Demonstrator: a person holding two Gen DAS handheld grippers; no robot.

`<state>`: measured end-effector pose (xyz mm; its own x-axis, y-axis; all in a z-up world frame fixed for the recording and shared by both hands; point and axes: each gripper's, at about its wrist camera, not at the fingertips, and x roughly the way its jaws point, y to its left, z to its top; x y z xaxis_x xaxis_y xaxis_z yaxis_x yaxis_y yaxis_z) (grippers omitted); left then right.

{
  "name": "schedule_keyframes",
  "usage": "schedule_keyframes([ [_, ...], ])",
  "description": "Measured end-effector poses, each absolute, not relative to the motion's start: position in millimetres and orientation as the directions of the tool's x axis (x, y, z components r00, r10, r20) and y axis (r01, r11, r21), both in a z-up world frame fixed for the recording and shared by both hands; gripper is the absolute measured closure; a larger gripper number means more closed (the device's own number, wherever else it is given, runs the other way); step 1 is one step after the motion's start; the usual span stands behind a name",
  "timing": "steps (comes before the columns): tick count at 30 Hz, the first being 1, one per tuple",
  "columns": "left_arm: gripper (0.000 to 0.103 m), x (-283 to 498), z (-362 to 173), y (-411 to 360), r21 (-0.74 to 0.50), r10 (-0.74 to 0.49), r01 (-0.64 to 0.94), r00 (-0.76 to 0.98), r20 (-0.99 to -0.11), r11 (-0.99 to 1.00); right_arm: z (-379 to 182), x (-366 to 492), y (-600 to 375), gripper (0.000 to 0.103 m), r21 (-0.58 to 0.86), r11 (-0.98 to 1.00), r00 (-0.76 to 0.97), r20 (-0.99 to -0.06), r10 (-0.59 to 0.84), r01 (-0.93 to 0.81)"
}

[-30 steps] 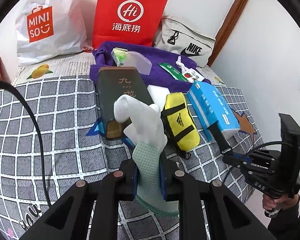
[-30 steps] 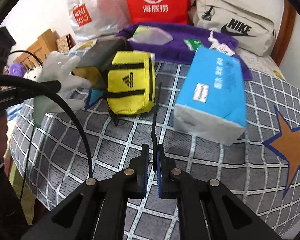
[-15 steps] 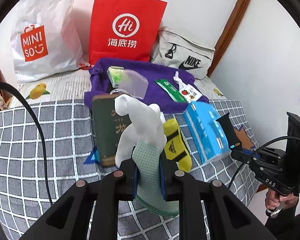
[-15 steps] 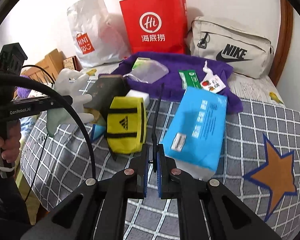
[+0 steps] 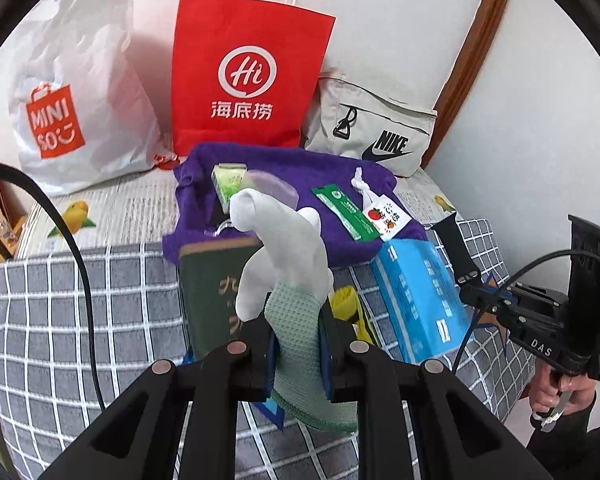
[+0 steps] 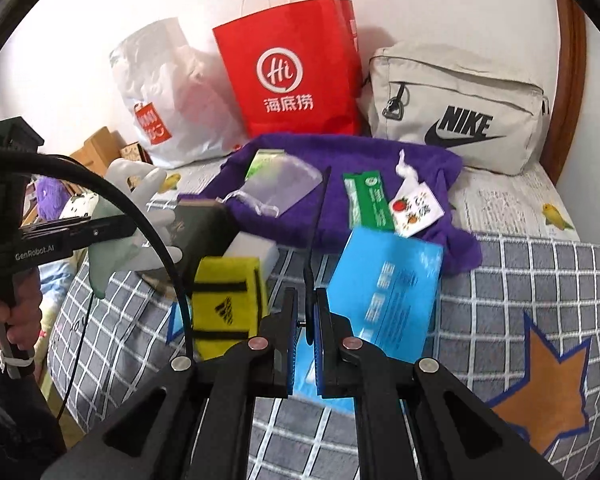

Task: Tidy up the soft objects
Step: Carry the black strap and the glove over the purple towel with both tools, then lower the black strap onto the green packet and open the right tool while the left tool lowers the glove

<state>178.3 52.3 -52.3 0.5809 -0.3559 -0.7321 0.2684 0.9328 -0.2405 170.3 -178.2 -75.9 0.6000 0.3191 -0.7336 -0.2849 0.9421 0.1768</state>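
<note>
The left gripper (image 5: 298,344) is clamped on the green knitted cuff of a white glove (image 5: 284,248), whose limp fingers stand up above the jaws and flop a little to either side. In the right wrist view this glove (image 6: 140,200) hangs off that tool at the far left, clear of the bedcover (image 6: 500,280). It looks light and soft, so it should sag and swing when carried; the ribbed cuff seems the firmest place to pinch, and the grip there looks sound.

Ahead of the left tongs lie a dark green box (image 5: 216,284), then a yellow pouch (image 6: 228,304) and a blue tissue pack (image 6: 388,292), with a purple towel (image 6: 340,160) beyond them.

The right gripper (image 6: 307,336) is closed on a thin black strap (image 6: 318,220), seen edge-on and rising straight up from between its jaws. From the left wrist view the same strap (image 5: 458,252) is a flat, flexible band. I judge it light and rather slick; holding it by one end lets the rest bend, so a pinch nearer its middle would steady it.
</note>
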Motion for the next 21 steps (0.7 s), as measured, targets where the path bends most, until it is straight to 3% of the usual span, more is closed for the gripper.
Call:
schedule_keyframes([
  [21, 0.086, 303.3, -27.0, 21.2, -0.18, -0.351, 0.327, 0.6, -0.719, 0.928, -67.8, 313.7, -185.5, 0.096, 0.148, 0.953, 0.608, -0.742, 0.283, -0.263],
])
